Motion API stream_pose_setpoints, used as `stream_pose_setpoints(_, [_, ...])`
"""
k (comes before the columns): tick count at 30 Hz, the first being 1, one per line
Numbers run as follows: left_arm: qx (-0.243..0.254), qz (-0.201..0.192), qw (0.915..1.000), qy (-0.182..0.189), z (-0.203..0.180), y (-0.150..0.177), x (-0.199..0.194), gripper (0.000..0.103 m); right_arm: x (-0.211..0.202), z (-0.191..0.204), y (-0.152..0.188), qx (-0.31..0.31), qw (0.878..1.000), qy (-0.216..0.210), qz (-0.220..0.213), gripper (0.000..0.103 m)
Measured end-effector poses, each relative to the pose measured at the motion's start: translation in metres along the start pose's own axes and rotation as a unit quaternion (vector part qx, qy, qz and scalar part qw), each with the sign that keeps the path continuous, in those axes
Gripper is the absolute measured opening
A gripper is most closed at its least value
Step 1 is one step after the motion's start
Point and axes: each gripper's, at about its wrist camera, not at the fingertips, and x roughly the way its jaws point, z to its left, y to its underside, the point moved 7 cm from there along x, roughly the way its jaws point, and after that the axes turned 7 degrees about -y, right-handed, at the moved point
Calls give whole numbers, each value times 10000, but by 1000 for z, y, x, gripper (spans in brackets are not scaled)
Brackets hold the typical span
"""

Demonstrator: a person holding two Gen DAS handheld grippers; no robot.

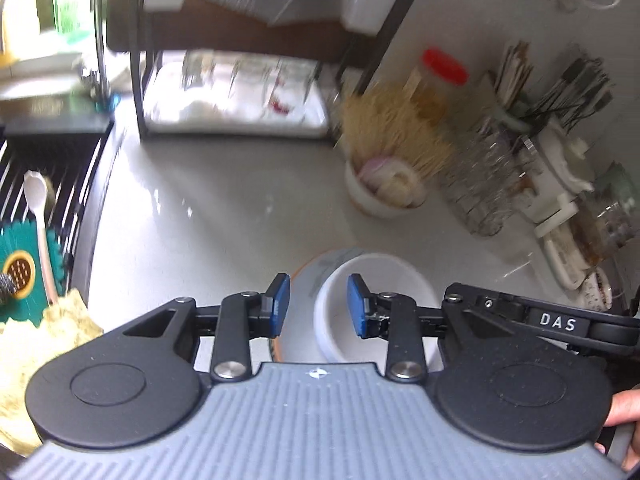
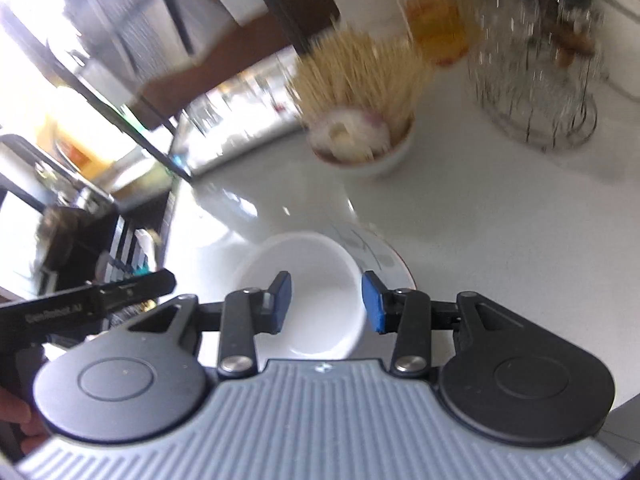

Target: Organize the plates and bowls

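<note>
So far, one stacking step looks done: a white bowl (image 1: 372, 304) sits on a patterned plate (image 1: 308, 280) on the pale counter (image 1: 224, 208), near the viewer and a little right of centre in the left wrist view. The left gripper (image 1: 319, 305) hangs over the bowl's left rim with its blue pads spread apart and nothing between them, so it reads as released; whether a pad touches the rim cannot be told. The right gripper (image 2: 326, 301) is likewise spread wide above the same bowl (image 2: 304, 292), one pad over the hollow and the other over the plate (image 2: 384, 264), grasping nothing. What is left is, as a judgement, moving this pair to a storing place, perhaps the dark rack (image 1: 240, 92) at the far left, and gathering any other crockery. A second small bowl (image 1: 380, 192) farther back holds pale items and stands beside a bristly brush (image 1: 396, 136); whether it belongs to the task is unclear. Motion blur smears the rack's contents and the glass jars (image 1: 480, 176) on the right, and the gripper bodies hide the plate's near edge.
</note>
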Motion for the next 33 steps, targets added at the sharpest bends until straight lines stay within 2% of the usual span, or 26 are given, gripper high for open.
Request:
stream_pose_setpoints(5, [59,-517,9986,-82,-16,-6,-38,36,-35,16,-14,-374,9979,-111,-509,43])
stream_pose_setpoints(9, [-37,-672,9977,-86,-29,-2,-57,36,-62,27,-20,-630,9948,-213,-772,43])
stream_pose_setpoints(16, [-269,-664,9974,-44,-48,24,-85,36,-97,30,-8,-958,9906,-342,-919,43])
stream_pose_setpoints(27, [-160,-1000,9931,-599,-66,65,-134,36,-141,29,24,-1096,9870,-394,-1110,43])
stream_pose_setpoints(33, [-260,-1035,9919,-682,-72,91,-151,36,-160,25,37,-1124,9860,-393,-1166,43])
